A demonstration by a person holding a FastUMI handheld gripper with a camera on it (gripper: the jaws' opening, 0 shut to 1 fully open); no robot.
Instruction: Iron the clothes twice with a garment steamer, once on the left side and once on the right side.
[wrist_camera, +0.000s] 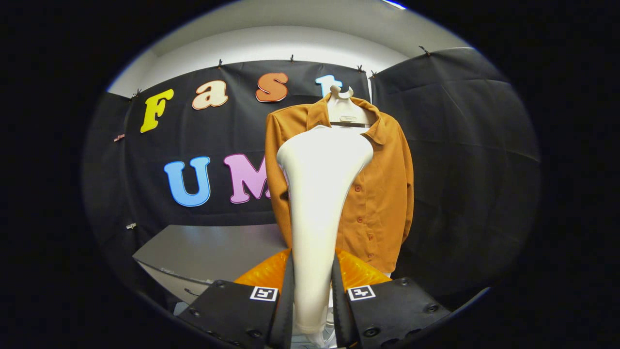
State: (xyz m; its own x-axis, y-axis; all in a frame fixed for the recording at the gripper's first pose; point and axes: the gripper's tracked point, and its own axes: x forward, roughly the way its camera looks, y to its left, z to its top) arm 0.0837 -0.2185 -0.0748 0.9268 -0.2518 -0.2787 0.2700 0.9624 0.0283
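Two fingers [290, 291] of the hand-held gripper [312, 295] are clamped on the garment steamer [319, 194], one pressing each side of its white handle. Grip looks firm, no visible gap between fingers and handle. Handle runs straight up from between the fingers, narrow at the grip, then flares into a wide rounded head. Head sits upright, pointed forward at the clothing beyond it.

Square black-and-white markers [264, 293] sit on top of both finger blocks, one on each. Orange translucent ribbed parts [356, 271] show just ahead of the blocks, on both sides of the handle.

Beyond the steamer head: orange-brown shirt [382, 194], long sleeves, collar, button row down the front. It hangs on a white hanger [341, 104], hook at the top just above the collar. Steamer head overlaps the shirt's middle and its side toward the letters; the buttoned side stays uncovered. Can't tell whether the head touches the fabric or stands just off it. Shirt hem ends just above the finger block on the buttoned side.

Grey worktop [208, 252] lies low, beside the shirt, beyond the other finger block. Its near edge carries a lighter strip. Black cloth wall [460, 145] backs everything, pinned by small clips along its upper edge; pale wall and ceiling above it.
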